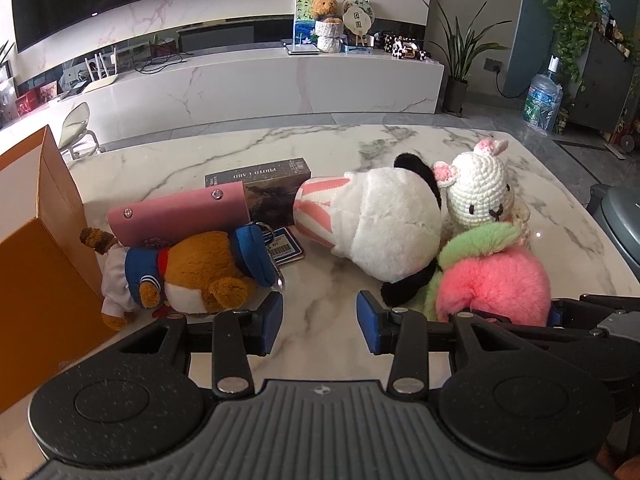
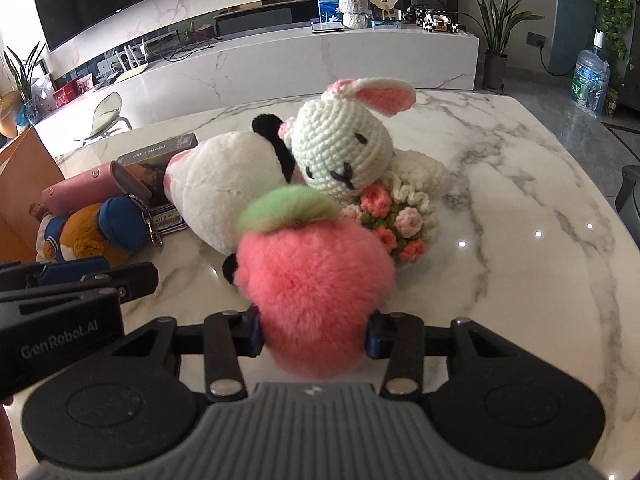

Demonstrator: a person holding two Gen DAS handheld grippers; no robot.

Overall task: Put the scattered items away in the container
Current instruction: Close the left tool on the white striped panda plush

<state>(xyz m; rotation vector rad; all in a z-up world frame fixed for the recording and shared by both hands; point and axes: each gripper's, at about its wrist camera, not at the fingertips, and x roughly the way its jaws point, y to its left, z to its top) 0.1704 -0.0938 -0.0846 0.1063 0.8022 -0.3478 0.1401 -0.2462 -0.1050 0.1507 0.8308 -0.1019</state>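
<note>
Right claw (image 2: 314,334), at the bottom centre of the right wrist view, is clamped on a fluffy pink peach plush (image 2: 316,276) with a green leaf top; its blue pads press into the fur on both sides. Left claw (image 1: 319,322), at the bottom centre of the left wrist view, stands apart with nothing between its blue pads, only bare white marble desk (image 1: 320,280) showing in the gap. An orange box (image 1: 44,248) fills the left edge of the left wrist view, standing on the desk; its inside cannot be seen from here. Just right of the box lies a brown bear plush (image 1: 188,268) in a blue sailor outfit and cap, on its side, with a metal clip at the cap. Behind the bear sits a pink snap wallet (image 1: 180,212), leaning against a dark photo card box (image 1: 264,184), and a small barcoded card (image 1: 286,246) lies flat by the bear's cap. In the centre right of that view a white and black dog plush (image 1: 384,224) with pink striped legs lies on the desk, touching the peach. A crocheted white rabbit (image 2: 344,152) holding a knitted flower bouquet (image 2: 396,220) rests against the dog plush, just behind the peach in the right wrist view.
</note>
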